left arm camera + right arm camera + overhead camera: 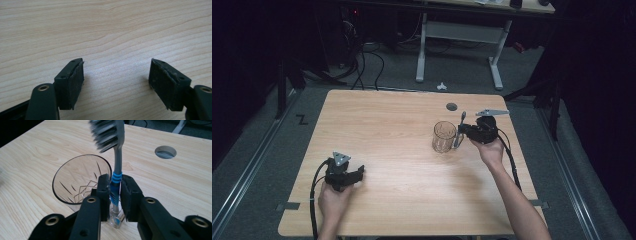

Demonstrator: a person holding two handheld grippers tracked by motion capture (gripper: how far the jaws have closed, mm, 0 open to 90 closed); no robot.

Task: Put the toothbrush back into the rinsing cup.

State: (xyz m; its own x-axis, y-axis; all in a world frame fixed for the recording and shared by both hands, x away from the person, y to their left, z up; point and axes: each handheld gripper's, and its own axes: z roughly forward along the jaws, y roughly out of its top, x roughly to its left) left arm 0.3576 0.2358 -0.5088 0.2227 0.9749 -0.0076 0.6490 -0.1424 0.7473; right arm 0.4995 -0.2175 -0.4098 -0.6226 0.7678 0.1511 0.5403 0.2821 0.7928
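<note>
The glass cup (pixel 444 136) stands upright on the wooden desk (pixel 402 165), and everything else is told from where that cup is.

Just beside the cup is a toothbrush (pixel 116 170). It stands up straight, with its grey bristles at the top and its blue grip lower down. Its clear bottom end rests on the desk, right by the foot of the cup. From the high view the toothbrush (pixel 459 131) is at the cup's right side, very near the rim. It is outside the cup, not in it.

The right gripper (pixel 115 195) is on that same side of the cup. Its two black jaws stand on either side of the blue part of the toothbrush. One jaw seems to touch the handle. A thin gap shows at the other jaw, so the hold looks loose and not tight. One jaw is also very close to the cup's rim. The person's right hand (pixel 489 147) holds this gripper from behind.

The left gripper (pixel 343 173) is well apart from the cup, toward the near left part of the desk. Its jaws are wide apart, with bare wood between them. The left gripper (pixel 116 82) holds nothing and points down at the desk. The person's left hand (pixel 333 200) is wrapped around it.

A small round hole (pixel 452 106) is in the desk behind the cup, near the far edge.
</note>
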